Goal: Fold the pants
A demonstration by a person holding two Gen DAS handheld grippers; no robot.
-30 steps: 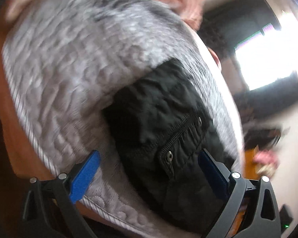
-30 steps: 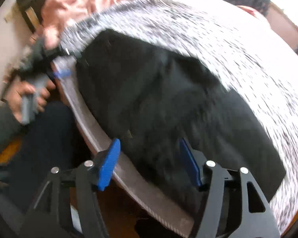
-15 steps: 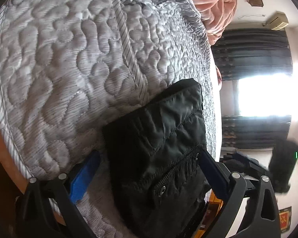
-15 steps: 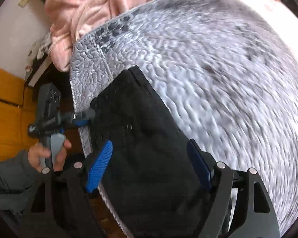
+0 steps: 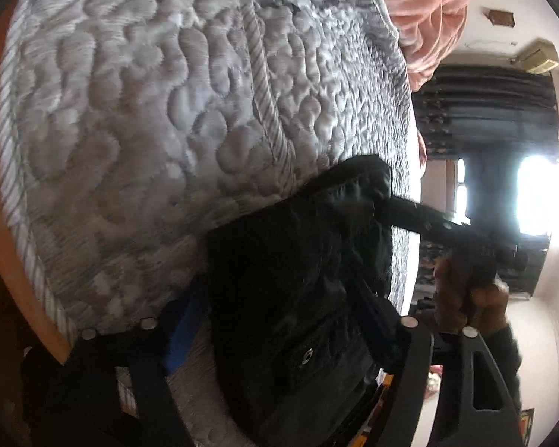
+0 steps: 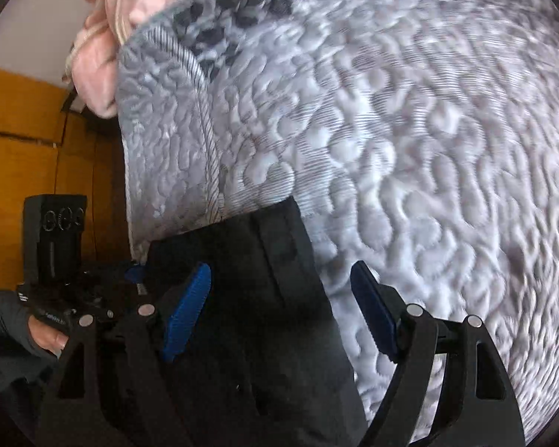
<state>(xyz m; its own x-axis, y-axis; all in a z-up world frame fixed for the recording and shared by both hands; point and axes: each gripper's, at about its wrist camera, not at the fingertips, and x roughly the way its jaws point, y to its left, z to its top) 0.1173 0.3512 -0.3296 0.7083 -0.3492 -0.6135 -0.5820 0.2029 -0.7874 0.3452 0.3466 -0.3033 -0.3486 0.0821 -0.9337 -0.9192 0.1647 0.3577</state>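
Observation:
Black pants (image 5: 294,283) lie at the edge of a grey quilted mattress (image 5: 149,130); a snap and a pocket seam show near the bottom. My left gripper (image 5: 279,324) is open, its blue pads on either side of the pants' end. In the right wrist view the pants (image 6: 257,298) lie between the open fingers of my right gripper (image 6: 279,313). The right gripper also shows in the left wrist view (image 5: 391,205), its tip at the pants' far corner. The left gripper shows in the right wrist view (image 6: 138,272) at the pants' left corner.
A pink blanket (image 5: 428,11) is bunched at the far end of the mattress and shows in the right wrist view (image 6: 100,37) too. An orange bed frame (image 5: 3,260) runs under the mattress edge. A bright window (image 5: 536,201) and dark curtains stand beyond.
Both grippers moved closer to the pants' end at the mattress edge. The right gripper's tip has come into the left wrist view at the pants' far corner. The left jaws look narrower.

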